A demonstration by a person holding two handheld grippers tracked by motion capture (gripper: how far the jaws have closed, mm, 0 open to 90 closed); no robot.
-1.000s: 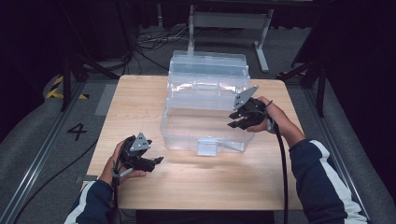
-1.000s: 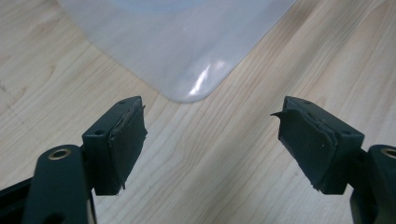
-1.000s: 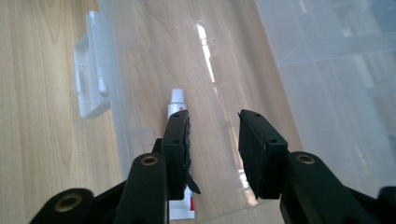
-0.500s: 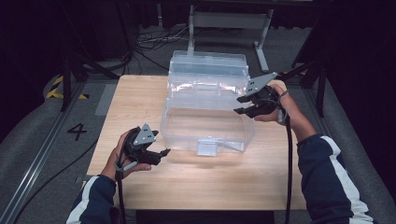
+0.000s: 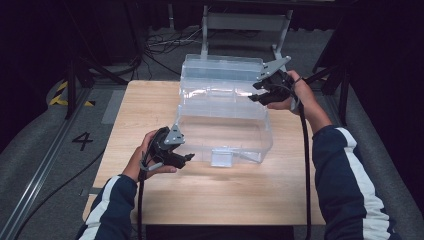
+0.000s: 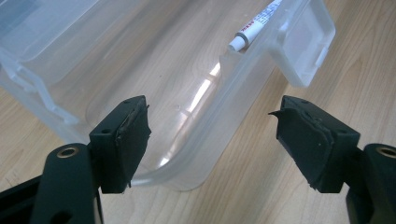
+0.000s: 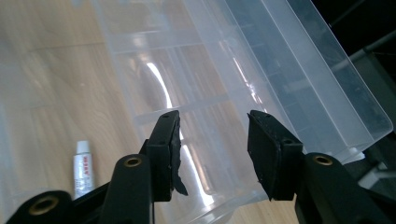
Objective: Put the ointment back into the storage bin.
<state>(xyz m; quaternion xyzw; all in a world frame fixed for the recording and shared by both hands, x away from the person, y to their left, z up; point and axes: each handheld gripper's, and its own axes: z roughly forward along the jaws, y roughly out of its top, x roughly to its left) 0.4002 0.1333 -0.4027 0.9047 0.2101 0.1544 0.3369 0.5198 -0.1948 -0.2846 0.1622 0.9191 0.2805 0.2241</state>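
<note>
A clear plastic storage box [image 5: 225,127] stands on the wooden table [image 5: 150,100], its clear lid [image 5: 222,70] raised at the back. A white marker with red print [image 6: 254,25] lies inside on the bottom [image 7: 84,172]. My left gripper [image 5: 187,159] hovers at the box's front left corner [image 6: 187,172], jaws open and empty [image 6: 212,135]. My right gripper [image 5: 256,92] is held high by the lid's right end. Its jaws have just been opening and stand apart over the clear plastic [image 7: 215,149], and I see no pad pressing on it.
A clear latch tab [image 5: 221,157] hangs from the box's front wall [image 6: 306,42]. Bare table lies in front of the box and to its left. Cables and a metal stand [image 5: 245,22] sit on the dark floor beyond the far edge.
The left hand has moved right and up toward the box's front left corner. The right hand has risen and gone back from the box's right side to the lid's top corner, jaws wider.
</note>
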